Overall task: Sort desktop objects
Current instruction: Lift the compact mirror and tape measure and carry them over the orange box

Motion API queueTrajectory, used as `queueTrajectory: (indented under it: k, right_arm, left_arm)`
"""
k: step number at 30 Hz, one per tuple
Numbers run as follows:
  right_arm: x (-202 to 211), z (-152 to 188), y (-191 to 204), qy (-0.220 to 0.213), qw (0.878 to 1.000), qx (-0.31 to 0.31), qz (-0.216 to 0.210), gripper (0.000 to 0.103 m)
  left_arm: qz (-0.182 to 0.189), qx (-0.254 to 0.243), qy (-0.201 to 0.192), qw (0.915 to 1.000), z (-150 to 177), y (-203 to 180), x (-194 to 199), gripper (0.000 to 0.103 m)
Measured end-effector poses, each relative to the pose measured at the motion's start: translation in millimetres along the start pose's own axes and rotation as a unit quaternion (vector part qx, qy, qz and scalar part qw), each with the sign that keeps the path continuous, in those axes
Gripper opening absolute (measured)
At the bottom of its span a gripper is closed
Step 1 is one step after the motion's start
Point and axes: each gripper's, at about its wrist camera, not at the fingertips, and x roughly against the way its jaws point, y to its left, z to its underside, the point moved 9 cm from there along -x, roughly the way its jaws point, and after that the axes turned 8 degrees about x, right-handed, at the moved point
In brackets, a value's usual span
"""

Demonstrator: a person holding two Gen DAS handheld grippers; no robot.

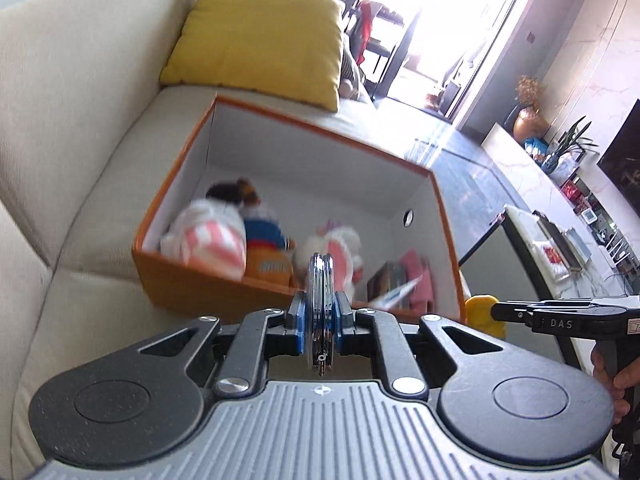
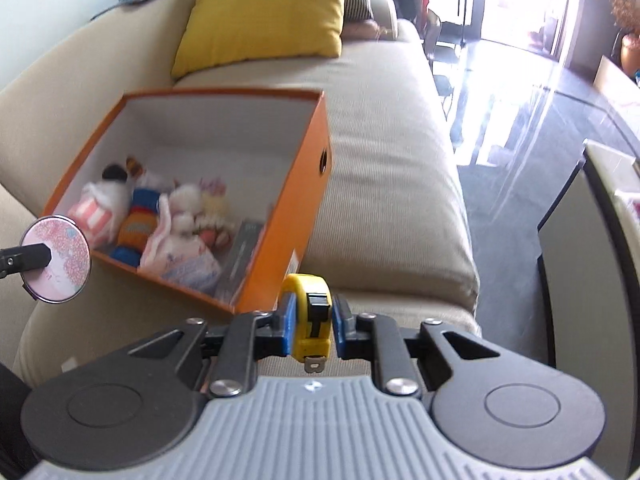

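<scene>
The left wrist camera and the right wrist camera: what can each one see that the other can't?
Only the left wrist view shows the round mirror edge-on in the left gripper, a long shelf with plants, and a hand on the other tool. Only the right wrist view shows the mirror's pink patterned face and the yellow tape measure's black lock and metal tip, clamped in the right gripper. Both show the orange box of soft toys on the beige sofa and the yellow cushion.

Glossy metal-rimmed compact mirror (image 1: pixel 320 304); ribbed cloth sofa (image 2: pixel 384 184); plush toys (image 2: pixel 176 216).
</scene>
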Motion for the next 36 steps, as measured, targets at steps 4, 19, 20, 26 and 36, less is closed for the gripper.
queueTrajectory:
  k: [4, 19, 20, 26, 36]
  right_arm:
    - [10, -28, 0, -0.026, 1.000, 0.008, 0.001, 0.020]
    - [-16, -86, 43, -0.040, 0.998, 0.046, -0.031, 0.019]
    - [-18, -86, 44, -0.038, 0.998, 0.046, -0.033, 0.019]
    - [-31, -79, 48, -0.026, 0.998, 0.040, -0.045, 0.019]
    - [-36, -78, 47, -0.022, 0.998, 0.035, -0.050, 0.019]
  left_arm:
    - [-0.001, -0.004, -0.014, 0.9999, -21, -4, -2, 0.015]
    - [0.004, -0.020, 0.017, 0.9996, -39, -17, -51, 0.015]
    - [0.004, -0.021, 0.021, 0.9996, -38, -16, -54, 0.015]
    - [0.010, -0.013, 0.044, 0.9989, -30, -12, -69, 0.015]
    - [0.017, -0.005, 0.066, 0.9976, -23, -10, -79, 0.015]
